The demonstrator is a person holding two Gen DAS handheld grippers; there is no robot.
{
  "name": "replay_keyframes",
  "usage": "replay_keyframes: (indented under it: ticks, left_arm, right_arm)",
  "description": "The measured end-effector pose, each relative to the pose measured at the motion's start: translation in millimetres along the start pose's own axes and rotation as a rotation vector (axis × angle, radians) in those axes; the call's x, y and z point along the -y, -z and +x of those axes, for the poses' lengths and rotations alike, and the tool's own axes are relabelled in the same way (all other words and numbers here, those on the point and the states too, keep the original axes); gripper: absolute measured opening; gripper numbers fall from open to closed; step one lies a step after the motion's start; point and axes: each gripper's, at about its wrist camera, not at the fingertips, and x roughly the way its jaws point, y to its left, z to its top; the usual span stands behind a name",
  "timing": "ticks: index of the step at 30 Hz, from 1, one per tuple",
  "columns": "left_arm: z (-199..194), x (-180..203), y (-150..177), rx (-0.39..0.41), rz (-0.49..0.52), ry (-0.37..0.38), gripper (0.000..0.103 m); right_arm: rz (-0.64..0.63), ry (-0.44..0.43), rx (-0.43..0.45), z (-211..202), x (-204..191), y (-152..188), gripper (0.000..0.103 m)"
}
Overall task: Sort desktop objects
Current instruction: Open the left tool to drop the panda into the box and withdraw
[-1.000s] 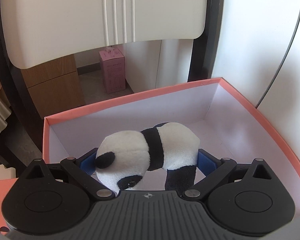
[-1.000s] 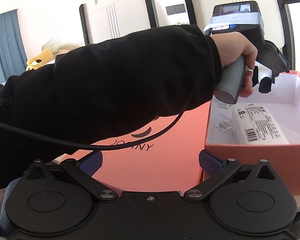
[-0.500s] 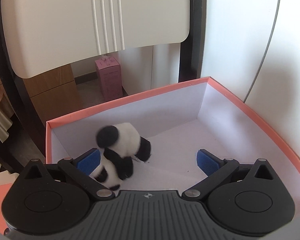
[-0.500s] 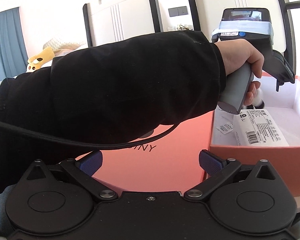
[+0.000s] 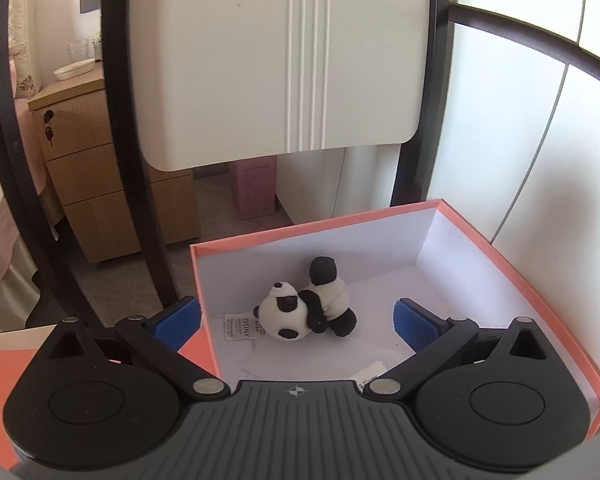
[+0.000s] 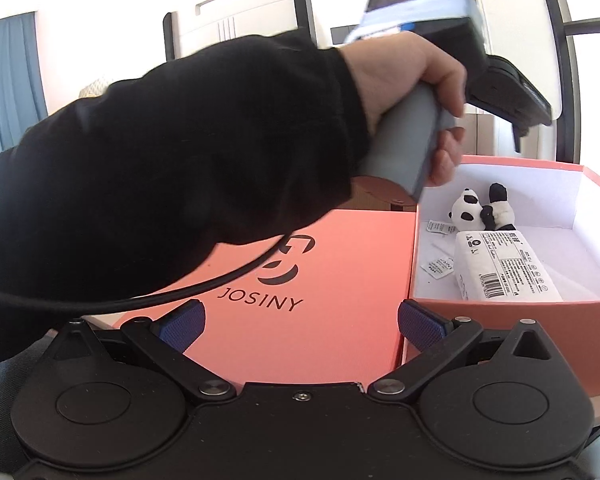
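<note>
Small b/w plush panda (image 5: 306,312) lies on its side on the white floor of an open coral box (image 5: 512,276), near the back-left corner, w/ a sewn label (image 5: 242,326) trailing from it toward the left wall. In the right wrist view the panda (image 6: 482,210) sits at the far end of the box (image 6: 500,308), just behind a white wrapped pack (image 6: 504,266) w/ a barcode; two small loose tags (image 6: 438,266) lie left of the pack. Left tongs (image 5: 298,318) hang above the box, blue pads spread wide, nothing between them. Left hand (image 6: 412,80), black sleeve, grips a grey handle. Coral lid (image 6: 300,280) marked JOSINY lies flat, touching the box's left side. Right tongs (image 6: 300,322) are spread over the lid, empty.
</note>
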Motion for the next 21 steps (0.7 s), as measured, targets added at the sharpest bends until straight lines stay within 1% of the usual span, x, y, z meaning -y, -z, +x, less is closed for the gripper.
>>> replay_keyframes:
  ticks: [6,10,12,16,21]
  left_arm:
    - [-51.0,-37.1,9.6,0.038,-0.023,-0.046,0.103]
    - [-93.6,-71.2,22.5,0.076,-0.056,-0.091,0.103]
    - [-110.4,-87.7,31.9,0.083,-0.064,-0.116,0.103]
    - [-138.5,-116.3,56.1,0.094,-0.058,-0.168,0.103]
    - [-170.8,-149.5,93.5,0.115,-0.111,-0.181,0.103]
  right_arm:
    - [-0.007,0.018,0.001,-2.0,3.0,-3.5,0.103]
    - [-0.044,0.045,0.031,-2.0,-2.1,-3.5,0.103]
    - [-0.059,0.058,0.045,-3.4,-4.1,-3.7,0.103]
    - [-0.048,0.080,0.042,-4.1,-5.9,-5.1,0.103]
    - [-0.056,0.097,0.065,3.6,-15.9,-9.9,0.102]
